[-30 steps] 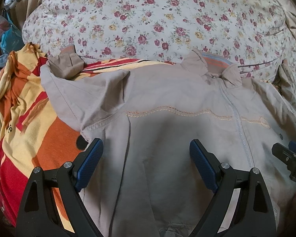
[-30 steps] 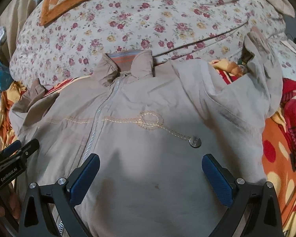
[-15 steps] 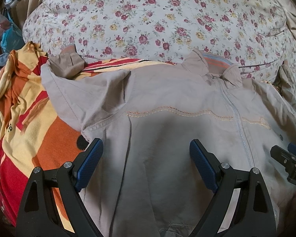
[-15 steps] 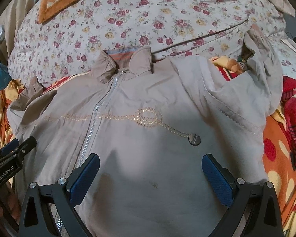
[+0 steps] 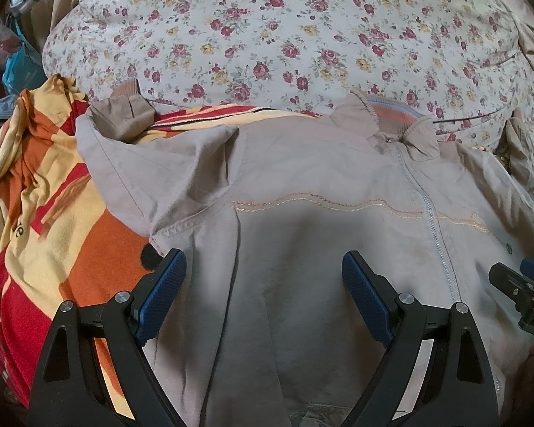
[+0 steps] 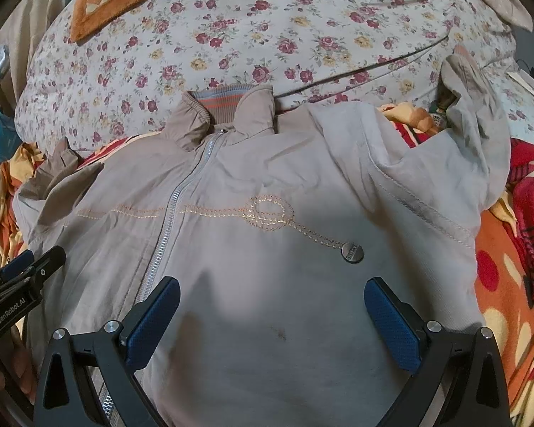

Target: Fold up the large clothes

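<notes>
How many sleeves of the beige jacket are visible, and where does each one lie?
2. One sleeve runs up the right side, its cuff on the floral bedding. The other sleeve is folded at the left, over the striped blanket.

Jacket [image 6: 267, 249] hem below the frame edge

Zipped jacket [image 6: 267, 242] lies front-up on the blanket [image 5: 53, 220]

Beige, collar toward the floral pillow [image 6: 267, 28], both sleeves bent upward.
</notes>
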A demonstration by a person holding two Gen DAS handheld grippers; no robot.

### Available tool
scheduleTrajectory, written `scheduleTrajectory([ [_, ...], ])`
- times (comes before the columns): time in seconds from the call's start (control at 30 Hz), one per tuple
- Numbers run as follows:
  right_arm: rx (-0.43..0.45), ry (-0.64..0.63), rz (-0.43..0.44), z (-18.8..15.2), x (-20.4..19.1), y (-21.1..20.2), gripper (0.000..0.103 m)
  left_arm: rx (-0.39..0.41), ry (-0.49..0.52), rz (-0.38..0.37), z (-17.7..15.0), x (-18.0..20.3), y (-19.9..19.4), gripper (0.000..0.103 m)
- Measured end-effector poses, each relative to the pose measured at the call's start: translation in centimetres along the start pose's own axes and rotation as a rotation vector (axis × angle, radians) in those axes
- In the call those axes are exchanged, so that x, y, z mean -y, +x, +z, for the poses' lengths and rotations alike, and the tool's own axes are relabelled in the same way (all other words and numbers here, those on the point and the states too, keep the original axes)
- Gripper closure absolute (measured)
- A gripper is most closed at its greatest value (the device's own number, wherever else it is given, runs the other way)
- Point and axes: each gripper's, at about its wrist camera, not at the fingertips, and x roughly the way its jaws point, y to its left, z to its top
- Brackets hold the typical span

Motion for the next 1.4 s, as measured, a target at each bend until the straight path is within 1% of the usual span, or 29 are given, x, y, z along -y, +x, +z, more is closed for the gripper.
scheduleTrajectory([
  [0.13,-0.001,0.000,0.001,0.0,0.0,0.0,0.001,0.001,-0.008,-0.008,0.1,0.0,-0.1,0.014],
  [0.23,-0.007,-0.002,0.004,0.0,0.0,0.1,0.001,-0.005,-0.031,-0.031,0.4,-0.4,-0.2,0.014],
  [0.37,-0.015,-0.009,0.012,0.0,-0.1,0.2,0.001,-0.034,-0.087,-0.102,0.8,-1.5,-0.2,0.014],
  [0.47,-0.019,-0.012,0.022,0.0,-0.2,0.1,0.001,-0.054,-0.148,-0.170,1.9,-3.1,-0.5,0.014],
  [0.5,-0.022,-0.012,0.024,0.0,-0.2,0.1,0.001,-0.056,-0.165,-0.181,2.2,-3.7,-0.6,0.014],
  [0.57,-0.028,-0.014,0.028,-0.2,-0.1,0.2,0.001,-0.056,-0.204,-0.164,3.0,-5.1,-0.9,0.014],
  [0.6,-0.031,-0.017,0.027,-0.2,-0.1,0.3,0.001,-0.049,-0.231,-0.137,3.4,-6.2,-1.0,0.014],
  [0.7,-0.036,-0.027,0.019,-0.1,-0.3,0.4,0.000,-0.034,-0.301,-0.094,3.3,-8.5,-1.0,0.014],
  [0.77,-0.036,-0.032,0.023,-0.1,-0.4,0.4,0.001,-0.051,-0.323,-0.079,3.0,-9.3,-0.7,0.014],
  [0.97,-0.045,-0.037,0.035,0.0,-0.4,0.3,0.001,-0.031,-0.264,-0.013,2.6,-9.3,-0.9,0.014],
  [1.1,-0.049,-0.038,0.044,-0.1,-0.5,0.2,0.001,-0.036,-0.265,-0.006,2.6,-9.8,-0.6,0.014],
  [1.2,-0.048,-0.040,0.046,-0.2,-0.4,0.2,0.001,-0.061,-0.287,-0.023,3.3,-11.1,-0.2,0.014],
  [1.3,-0.047,-0.049,0.045,-0.3,-0.3,0.2,0.000,-0.063,-0.338,-0.042,5.2,-14.2,-0.1,0.014],
  [1.37,-0.043,-0.056,0.044,-0.5,-0.3,0.3,0.000,-0.065,-0.370,-0.037,6.6,-16.4,0.3,0.014],
  [1.4,-0.042,-0.060,0.041,-0.5,-0.3,0.4,0.000,-0.050,-0.399,-0.020,7.7,-18.2,0.7,0.014],
])
